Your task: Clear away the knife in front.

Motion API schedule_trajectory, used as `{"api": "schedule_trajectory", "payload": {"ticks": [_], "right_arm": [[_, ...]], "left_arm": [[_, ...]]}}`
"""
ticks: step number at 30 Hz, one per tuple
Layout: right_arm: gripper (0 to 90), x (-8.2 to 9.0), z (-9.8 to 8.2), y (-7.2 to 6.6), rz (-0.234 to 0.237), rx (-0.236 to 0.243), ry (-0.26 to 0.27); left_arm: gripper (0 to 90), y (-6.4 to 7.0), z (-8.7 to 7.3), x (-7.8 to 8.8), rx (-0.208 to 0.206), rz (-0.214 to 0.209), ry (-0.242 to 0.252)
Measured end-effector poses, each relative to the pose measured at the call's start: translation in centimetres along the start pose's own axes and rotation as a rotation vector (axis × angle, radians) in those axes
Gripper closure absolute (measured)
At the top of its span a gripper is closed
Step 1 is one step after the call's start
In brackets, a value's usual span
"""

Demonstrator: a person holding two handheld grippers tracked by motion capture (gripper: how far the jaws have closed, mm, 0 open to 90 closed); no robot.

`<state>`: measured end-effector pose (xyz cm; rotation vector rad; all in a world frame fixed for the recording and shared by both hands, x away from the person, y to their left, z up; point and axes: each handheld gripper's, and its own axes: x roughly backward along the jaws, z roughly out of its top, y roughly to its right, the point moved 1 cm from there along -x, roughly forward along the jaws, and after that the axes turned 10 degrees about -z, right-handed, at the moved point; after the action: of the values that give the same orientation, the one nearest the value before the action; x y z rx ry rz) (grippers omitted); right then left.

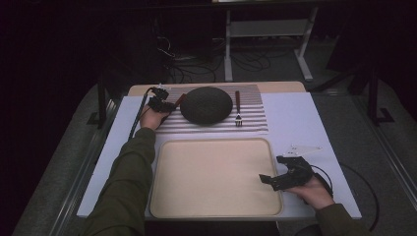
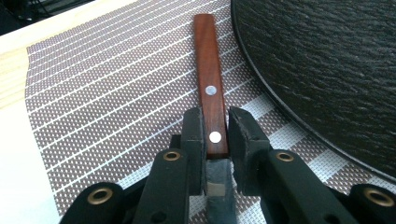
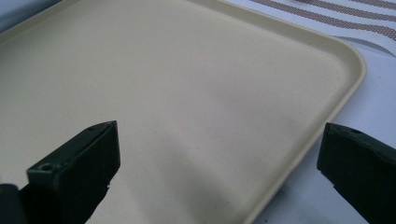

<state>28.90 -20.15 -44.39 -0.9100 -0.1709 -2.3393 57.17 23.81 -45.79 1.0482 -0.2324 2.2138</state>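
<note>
Gripped a knife [image 2: 211, 100] by its riveted wooden handle, left claw [image 2: 215, 135] closed down on both sides of it, pads pressed to the wood. Lay flat on the striped placemat [image 2: 107, 107], just beside the rim of the dark slate plate [image 2: 327, 70], handle pointing away from the claw, blade end tucked under the jaws. Held near the handle's blade-side end rather than mid-length, so probably best lifted slowly and kept level, lest the far end droop or swing. Best raised straight up first to clear the plate's edge before any sideways carry. Worth checking the squeeze stayed square on the flat sides; slippery wood could twist in a skewed hold.

Reached forward with the left forearm, sleeve along the left of the cream tray [image 1: 162, 196], hand low at the mat's left edge, left claw [image 1: 164, 104] angled toward the plate [image 1: 206, 104]. Rested the right hand [image 1: 314, 191] at the tray's near right corner, right claw [image 1: 265, 179] gaping wide, nothing between its jaws, aimed across the bare tray. Left a fork [image 1: 237, 108] on the mat right of the plate, untouched. All set on a white desk [image 1: 314, 123].
</note>
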Motion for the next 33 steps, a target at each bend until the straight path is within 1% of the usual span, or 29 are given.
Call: {"api": "schedule_trajectory", "payload": {"ticks": [7,10,13,16,18,20,25,29,31,33], "right_arm": [[0.0,0.0,0.0,0.0,0.001,0.004,0.002],[0.0,0.0,0.0,0.0,0.001,0.003,0.002],[0.0,0.1,0.0,0.0,0.001,0.002,0.002],[0.0,0.1,0.0,0.0,0.001,0.001,0.002],[0.0,0.1,0.0,0.1,0.000,-0.001,0.003],[0.0,0.1,0.0,0.1,-0.001,-0.002,0.005],[0.0,0.1,0.0,0.1,-0.002,-0.003,0.003],[0.0,0.1,0.0,0.1,-0.002,-0.003,0.004],[0.0,0.1,0.0,0.1,-0.003,-0.002,0.004],[0.0,0.1,0.0,0.1,-0.003,-0.002,0.003]], "left_arm": [[77.5,0.0,0.0,0.0,0.021,0.000,0.004],[77.9,0.0,0.1,0.0,0.043,-0.001,0.004],[78.0,-0.1,0.0,0.0,0.057,-0.006,0.010],[78.0,-0.2,0.1,0.0,0.058,-0.007,0.008],[78.1,-0.2,0.1,0.1,0.069,-0.012,0.008],[78.0,-0.3,0.1,0.2,0.065,-0.013,0.001],[78.0,-0.4,0.1,0.6,0.073,-0.005,-0.019],[78.0,-0.5,0.2,1.3,0.078,-0.012,-0.019],[78.0,-0.4,0.4,1.7,0.087,-0.023,-0.014],[78.0,-0.3,0.5,2.1,0.092,-0.026,-0.023]]}}
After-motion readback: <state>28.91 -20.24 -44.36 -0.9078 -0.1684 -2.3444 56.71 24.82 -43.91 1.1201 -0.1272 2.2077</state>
